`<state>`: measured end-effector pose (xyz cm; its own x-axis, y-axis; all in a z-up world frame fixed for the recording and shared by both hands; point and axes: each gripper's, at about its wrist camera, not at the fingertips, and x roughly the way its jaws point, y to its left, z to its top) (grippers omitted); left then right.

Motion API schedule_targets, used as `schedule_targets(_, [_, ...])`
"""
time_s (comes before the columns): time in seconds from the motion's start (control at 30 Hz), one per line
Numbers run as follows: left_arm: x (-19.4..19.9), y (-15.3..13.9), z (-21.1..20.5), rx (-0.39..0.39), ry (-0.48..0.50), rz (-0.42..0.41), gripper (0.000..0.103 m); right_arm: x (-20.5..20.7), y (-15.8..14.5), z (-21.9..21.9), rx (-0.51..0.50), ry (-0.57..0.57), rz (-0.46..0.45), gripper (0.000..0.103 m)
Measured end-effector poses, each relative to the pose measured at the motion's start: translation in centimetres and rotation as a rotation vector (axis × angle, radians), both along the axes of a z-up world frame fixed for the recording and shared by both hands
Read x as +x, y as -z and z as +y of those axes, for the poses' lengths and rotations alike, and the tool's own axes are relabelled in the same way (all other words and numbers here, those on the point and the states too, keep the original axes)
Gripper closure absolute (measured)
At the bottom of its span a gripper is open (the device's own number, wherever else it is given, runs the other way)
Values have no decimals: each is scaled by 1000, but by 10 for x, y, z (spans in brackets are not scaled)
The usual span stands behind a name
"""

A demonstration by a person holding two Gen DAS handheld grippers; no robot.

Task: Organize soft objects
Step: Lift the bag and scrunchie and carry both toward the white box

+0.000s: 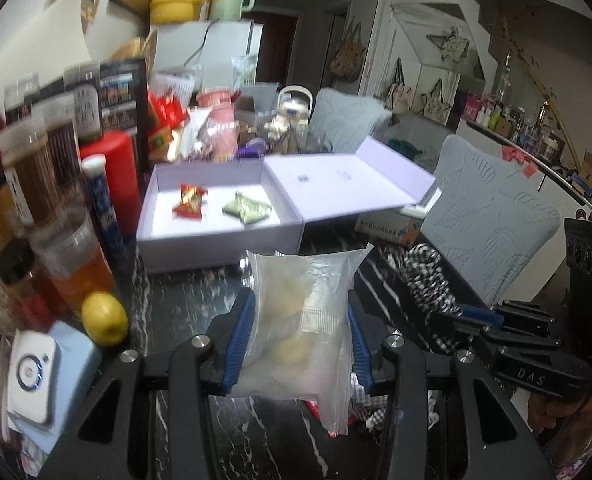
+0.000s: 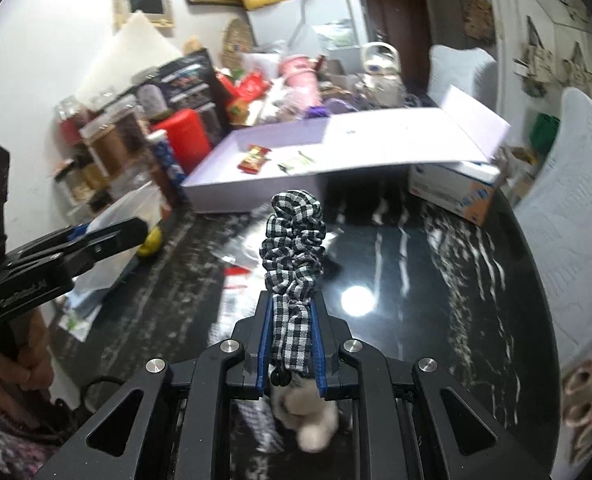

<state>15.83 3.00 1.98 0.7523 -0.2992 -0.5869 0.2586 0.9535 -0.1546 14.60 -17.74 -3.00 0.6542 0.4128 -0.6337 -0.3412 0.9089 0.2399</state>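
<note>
My left gripper (image 1: 300,344) clamps clear pouch (image 1: 300,312), right gripper (image 2: 292,344) clamps checked scrunchie (image 2: 294,240); clear box (image 1: 220,240) near wall before releasing

Each fisheye camera sits close behind its own fingers, looking down and forward across the dark marble table (image 1: 184,308). Both views share the open lilac box (image 1: 216,216) near twelve o'clock (edges blurred, perhaps by motion) (image 2: 256,184).
</note>
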Motion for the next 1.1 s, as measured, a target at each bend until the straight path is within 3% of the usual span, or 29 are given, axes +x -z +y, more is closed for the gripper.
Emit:
schedule_targets(0.23, [9,-28,2,2,4,-91,59,14,-29,12,3,-63,-78,86])
schedule_targets(0.57, [55,-55,8,-4,-4,-190,59,63,-65,27,0,-124,-173,86])
schedule_targets(1.1, [164,-64,29,2,-117,-225,59,178,-90,47,0,-119,-228,86])
